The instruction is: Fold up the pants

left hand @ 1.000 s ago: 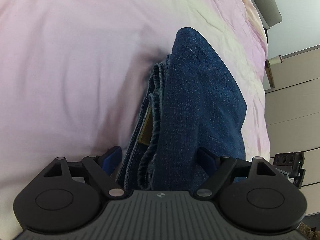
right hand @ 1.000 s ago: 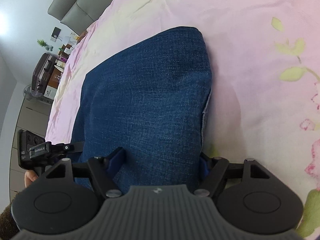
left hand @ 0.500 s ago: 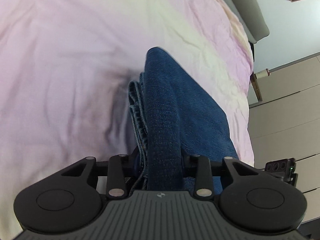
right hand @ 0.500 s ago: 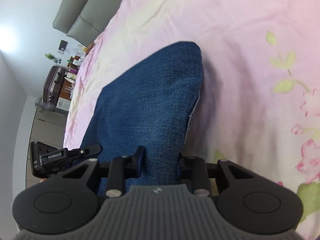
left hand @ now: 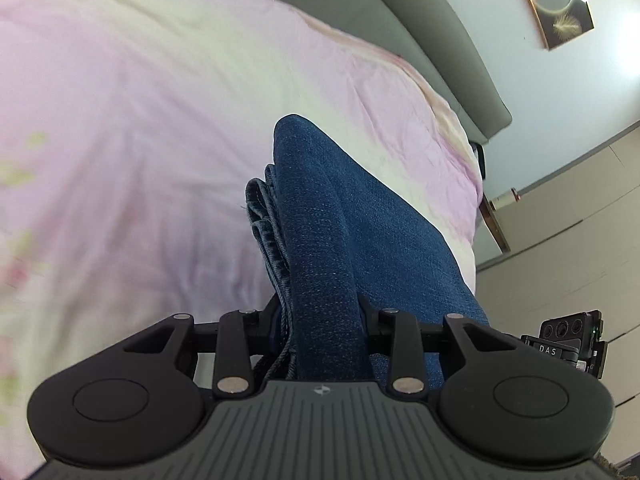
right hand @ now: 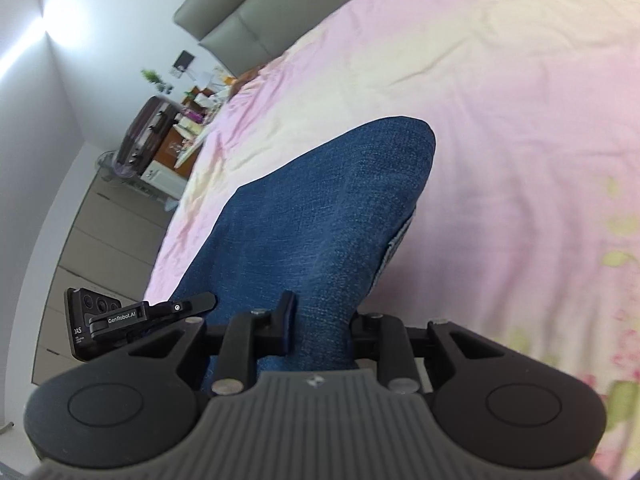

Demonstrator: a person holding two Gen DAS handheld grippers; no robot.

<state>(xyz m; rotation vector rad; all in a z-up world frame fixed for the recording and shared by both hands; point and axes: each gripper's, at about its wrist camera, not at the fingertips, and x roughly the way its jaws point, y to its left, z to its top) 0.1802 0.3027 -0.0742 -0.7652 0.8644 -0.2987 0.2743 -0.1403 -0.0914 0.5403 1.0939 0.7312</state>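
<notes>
The folded blue denim pants hang lifted above a pink bedsheet. My left gripper is shut on the near edge of the pants, with the layered waistband edge bunched at its left. My right gripper is shut on the other near corner of the pants. The far end of the fabric droops toward the bed. Each gripper shows in the other's view: the right one at the right edge, the left one at the left.
The pink sheet has a floral print on its right part. A grey headboard stands at the far end. Beige wardrobe doors and a cluttered side table stand beside the bed.
Both grippers went from open around the pants to shut on them, then lifted the fabric off the bed; the views now tilt up toward the headboard and walls.
</notes>
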